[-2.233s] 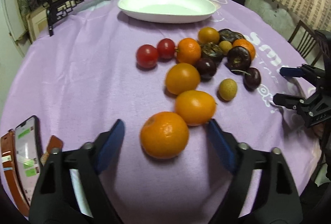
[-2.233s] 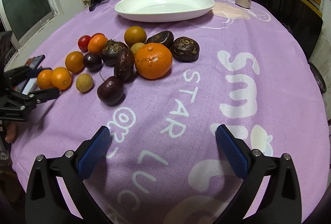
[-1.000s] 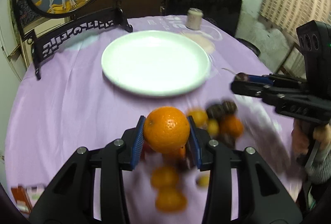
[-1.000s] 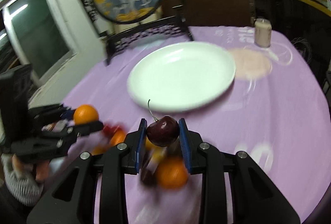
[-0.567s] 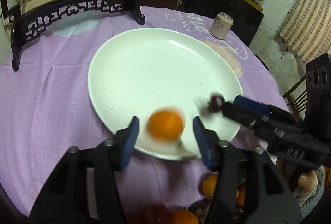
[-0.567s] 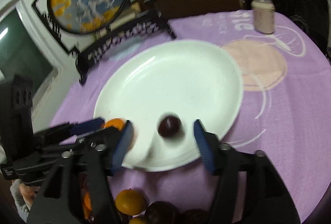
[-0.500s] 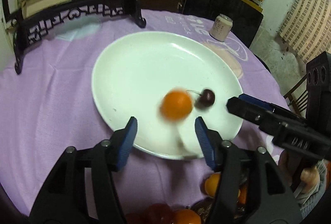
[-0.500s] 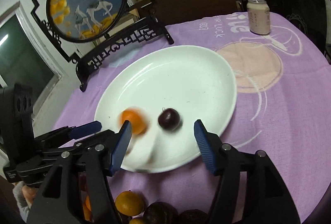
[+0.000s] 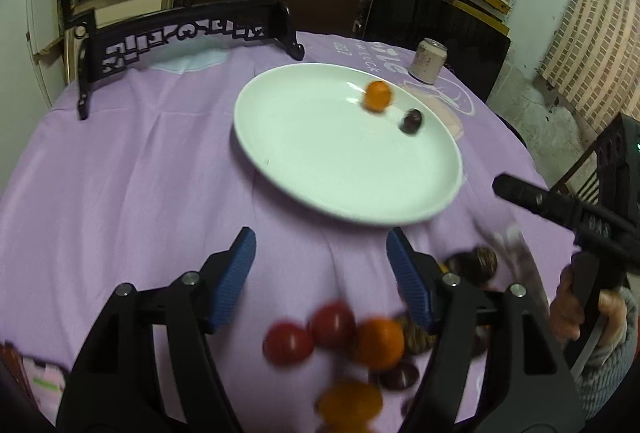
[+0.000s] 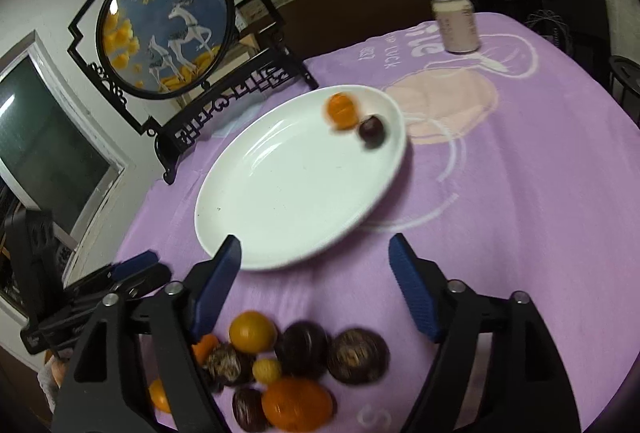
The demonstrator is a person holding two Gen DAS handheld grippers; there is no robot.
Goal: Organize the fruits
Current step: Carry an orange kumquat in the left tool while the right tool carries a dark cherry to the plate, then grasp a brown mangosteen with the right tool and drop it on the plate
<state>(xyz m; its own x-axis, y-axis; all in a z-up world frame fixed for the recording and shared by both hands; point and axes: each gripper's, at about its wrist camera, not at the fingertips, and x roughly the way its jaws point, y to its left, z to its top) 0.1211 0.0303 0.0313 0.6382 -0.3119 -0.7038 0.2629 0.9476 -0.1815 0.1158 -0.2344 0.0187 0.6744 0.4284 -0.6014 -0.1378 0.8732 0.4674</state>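
A white oval plate (image 9: 304, 161) (image 10: 280, 201) lies on the purple tablecloth. An orange (image 9: 377, 95) (image 10: 341, 109) and a dark cherry (image 9: 411, 121) (image 10: 372, 131) lie at its far rim, blurred. My left gripper (image 9: 320, 273) is open and empty, short of the plate's near edge. My right gripper (image 10: 316, 273) is open and empty, also just short of the plate. The loose fruit lies below both: red tomatoes (image 9: 288, 343), oranges (image 9: 378, 343) (image 10: 252, 331) and dark fruits (image 10: 358, 355). The right gripper shows at the right edge of the left view (image 9: 560, 209).
A drink can (image 9: 428, 59) (image 10: 456, 23) stands beyond the plate. A round deer picture on a black carved stand (image 9: 188, 33) (image 10: 168, 33) rises at the table's back. A phone (image 9: 36, 385) lies at the left edge.
Both grippers let go of the orange and cherry over the plate and have drawn back. The two fruits have rolled to the plate's far rim.
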